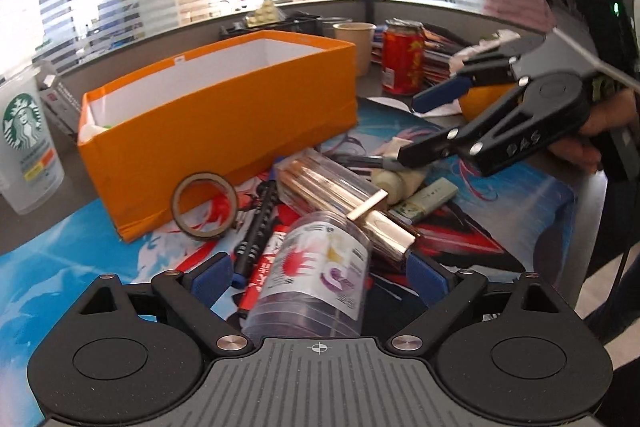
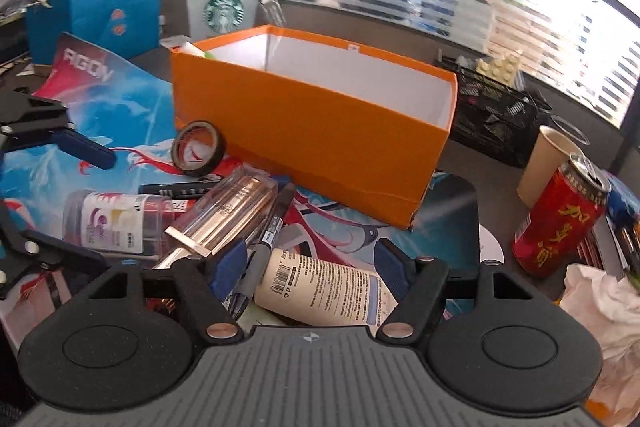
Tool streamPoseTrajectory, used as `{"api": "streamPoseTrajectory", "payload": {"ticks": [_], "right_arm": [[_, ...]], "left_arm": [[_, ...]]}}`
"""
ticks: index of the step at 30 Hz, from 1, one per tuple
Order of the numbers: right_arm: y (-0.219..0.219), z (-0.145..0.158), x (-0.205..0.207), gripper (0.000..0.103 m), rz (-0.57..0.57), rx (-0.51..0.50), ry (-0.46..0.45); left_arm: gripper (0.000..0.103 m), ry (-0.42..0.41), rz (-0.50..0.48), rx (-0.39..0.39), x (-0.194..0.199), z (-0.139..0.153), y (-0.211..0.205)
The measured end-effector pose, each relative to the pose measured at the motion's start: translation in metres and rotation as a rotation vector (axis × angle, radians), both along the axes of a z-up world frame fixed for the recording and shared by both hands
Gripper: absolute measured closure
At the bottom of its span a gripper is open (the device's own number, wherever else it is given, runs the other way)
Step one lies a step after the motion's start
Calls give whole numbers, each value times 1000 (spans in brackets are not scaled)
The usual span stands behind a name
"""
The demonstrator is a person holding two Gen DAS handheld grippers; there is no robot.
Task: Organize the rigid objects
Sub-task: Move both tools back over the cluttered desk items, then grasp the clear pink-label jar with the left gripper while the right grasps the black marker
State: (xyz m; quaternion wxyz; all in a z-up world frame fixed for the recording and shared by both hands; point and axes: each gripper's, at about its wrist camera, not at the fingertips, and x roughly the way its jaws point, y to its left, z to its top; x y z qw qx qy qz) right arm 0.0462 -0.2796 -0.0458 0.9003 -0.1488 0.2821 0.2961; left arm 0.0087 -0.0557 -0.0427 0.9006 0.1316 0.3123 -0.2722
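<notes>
Orange box (image 1: 224, 131) behind cluttered bottles, markers

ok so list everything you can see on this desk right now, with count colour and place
box: 1, orange, white inside, behind the pile
tape roll: 1, dark, on edge by the box's front
clear case: 1, clear with rose-gold core, mid pile
clear jar: 1, printed label, between left fingers
cream bottle: 1, lying between right fingers
markers: 2, black and red, beside the jar
can: 1, red, right
paper cup: 1, tan, behind the can
Starbucks cup: 1, clear, left
left gripper: open
right gripper: open
</notes>
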Motion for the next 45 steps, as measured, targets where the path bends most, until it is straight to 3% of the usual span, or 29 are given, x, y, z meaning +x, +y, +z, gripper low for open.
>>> {"api": "streamPoseTrajectory", "payload": {"ticks": [3, 5, 9, 12, 17, 20, 23, 26, 27, 37, 45], "right_arm": [[-11, 3, -3, 33, 33, 41, 25], [-15, 4, -7, 25, 21, 28, 21], [-16, 0, -14, 26, 14, 10, 24], [-7, -4, -17, 34, 9, 12, 10], [7, -8, -21, 67, 3, 35, -13], [11, -11, -18, 78, -36, 24, 7], [11, -13, -21, 87, -32, 43, 5], [13, -13, -23, 91, -37, 34, 8], [13, -13, -24, 93, -42, 36, 9], [9, -9, -21, 93, -153, 132, 87], [-5, 2, -24, 93, -192, 213, 84]], "left_arm": [[8, 11, -16, -2, 1, -2, -4], [8, 17, -20, 4, 2, -4, -6], [8, 30, -22, 8, 6, -8, -8], [8, 37, -12, 3, 8, -10, -8], [9, 47, 6, -5, 10, -13, -5], [9, 58, 12, -16, 11, -15, -1], [21, 73, 16, -31, 12, -17, 2], [35, 33, 32, -4, 9, -19, 2], [35, 29, 30, -2, 8, -19, 2], [39, 19, 83, -57, 5, -11, 12], [40, 1, 142, -119, 6, 8, 27]]}}
